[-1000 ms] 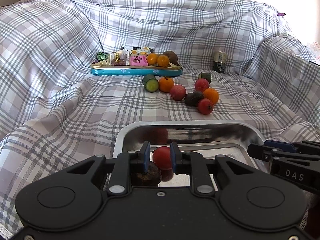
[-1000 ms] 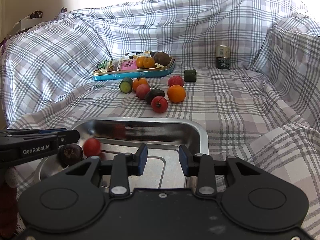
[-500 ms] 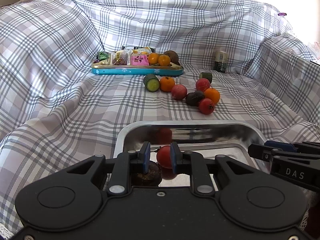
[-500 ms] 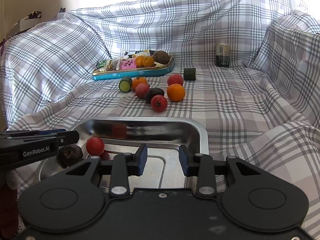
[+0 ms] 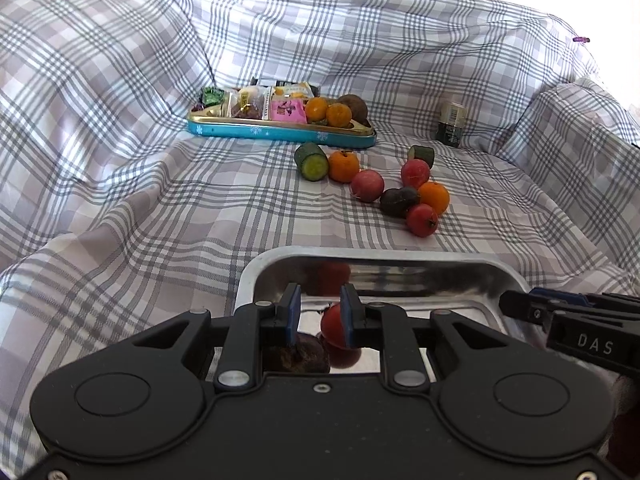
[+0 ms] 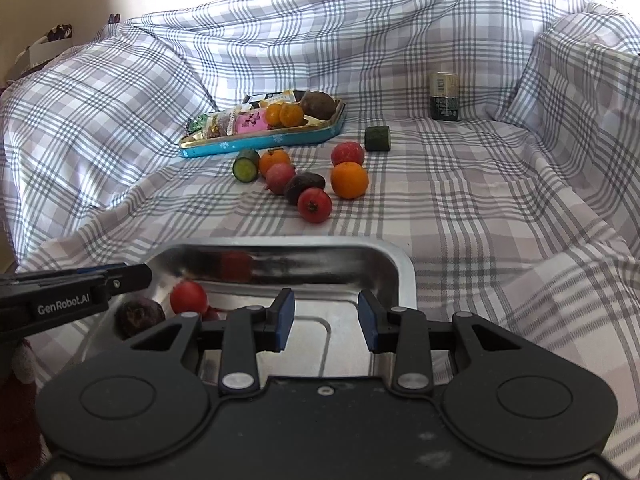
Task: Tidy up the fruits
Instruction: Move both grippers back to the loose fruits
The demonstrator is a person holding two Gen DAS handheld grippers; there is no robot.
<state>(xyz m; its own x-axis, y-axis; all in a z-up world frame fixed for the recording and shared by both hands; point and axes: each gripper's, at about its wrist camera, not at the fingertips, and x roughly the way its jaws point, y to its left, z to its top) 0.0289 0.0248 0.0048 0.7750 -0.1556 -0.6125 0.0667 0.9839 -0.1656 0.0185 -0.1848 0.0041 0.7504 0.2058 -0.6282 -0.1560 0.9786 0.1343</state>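
A steel tray lies on the plaid cloth in front of both grippers; it also shows in the right wrist view. In it lie a small red fruit and a dark round fruit. My left gripper is open just above them, the red fruit by its right pad. My right gripper is open and empty over the tray's right half. A cluster of loose fruit lies beyond: oranges, red fruits, a dark avocado and cucumber pieces.
A teal tin tray with snack packets, two oranges and a brown fruit sits at the back. A small dark jar stands at the back right. The cloth rises in folds on the left, back and right.
My left gripper has opened and let go of the red fruit, which has dropped into the steel tray beside the dark fruit. The right gripper has hardly moved.
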